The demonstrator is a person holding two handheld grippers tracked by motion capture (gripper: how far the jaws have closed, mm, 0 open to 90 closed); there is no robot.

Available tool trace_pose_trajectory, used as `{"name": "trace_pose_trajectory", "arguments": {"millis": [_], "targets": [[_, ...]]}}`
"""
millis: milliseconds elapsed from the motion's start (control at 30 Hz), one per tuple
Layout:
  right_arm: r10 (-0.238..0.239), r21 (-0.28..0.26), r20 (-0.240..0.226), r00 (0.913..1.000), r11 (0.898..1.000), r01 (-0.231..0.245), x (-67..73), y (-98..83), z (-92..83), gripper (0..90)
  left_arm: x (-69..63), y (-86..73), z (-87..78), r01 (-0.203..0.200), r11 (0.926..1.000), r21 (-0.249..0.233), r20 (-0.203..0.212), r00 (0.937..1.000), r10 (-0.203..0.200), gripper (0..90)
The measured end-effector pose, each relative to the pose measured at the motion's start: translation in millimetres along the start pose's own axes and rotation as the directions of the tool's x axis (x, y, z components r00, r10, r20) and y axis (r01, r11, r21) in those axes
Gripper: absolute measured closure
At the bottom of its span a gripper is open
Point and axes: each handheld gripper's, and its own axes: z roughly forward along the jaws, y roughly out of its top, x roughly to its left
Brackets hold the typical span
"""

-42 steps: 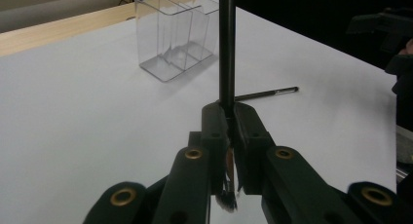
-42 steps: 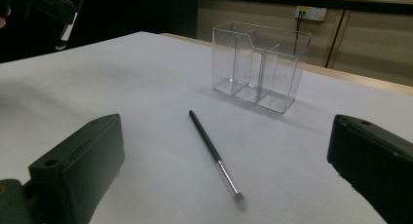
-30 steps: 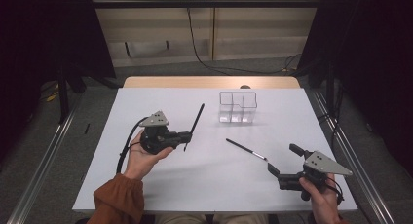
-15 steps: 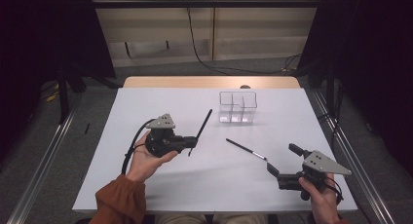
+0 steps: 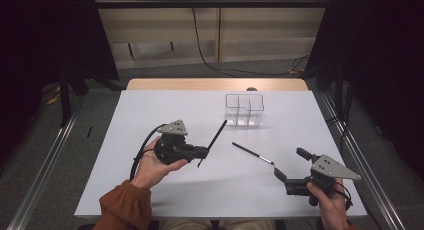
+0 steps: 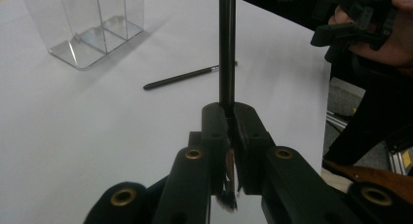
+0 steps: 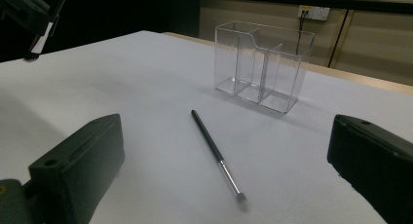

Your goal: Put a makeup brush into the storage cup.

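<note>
A: Where do things sit around the clear organiser [image 5: 244,110]?

B: It stands on the white table [image 5: 150,110]. Just in front of it, the left gripper [image 5: 204,151] pinches a black brush [image 5: 214,140], held off the table, handle tip slanting up towards the organiser.

A: And the other tool?

B: A second brush [image 5: 253,154] lies flat near the organiser's front. The right gripper [image 5: 290,164], jaws spread wide with nothing between them, sits beyond that brush

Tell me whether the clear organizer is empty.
Empty: the clear organizer shows bare compartment floors; both brushes are outside it.
</note>
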Motion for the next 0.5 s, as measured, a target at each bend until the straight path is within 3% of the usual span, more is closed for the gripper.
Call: {"name": "trace_pose_trajectory", "arguments": {"millis": [367,500], "targets": [[-0.003,0.004,-0.002,1.0,1.0,0.003,0.0,-0.2,-0.4,0.0,-0.1,2.4,0.9,0.006,0.9995,0.032,0.014,0.9999,-0.006,84.5],[-0.003,0.002,0.0,1.0,1.0,0.003,-0.2,-0.2,-0.4,0.0,-1.6,5.0,2.4,0.001,0.9979,0.065,0.003,1.0,-0.001,84.5]]}}
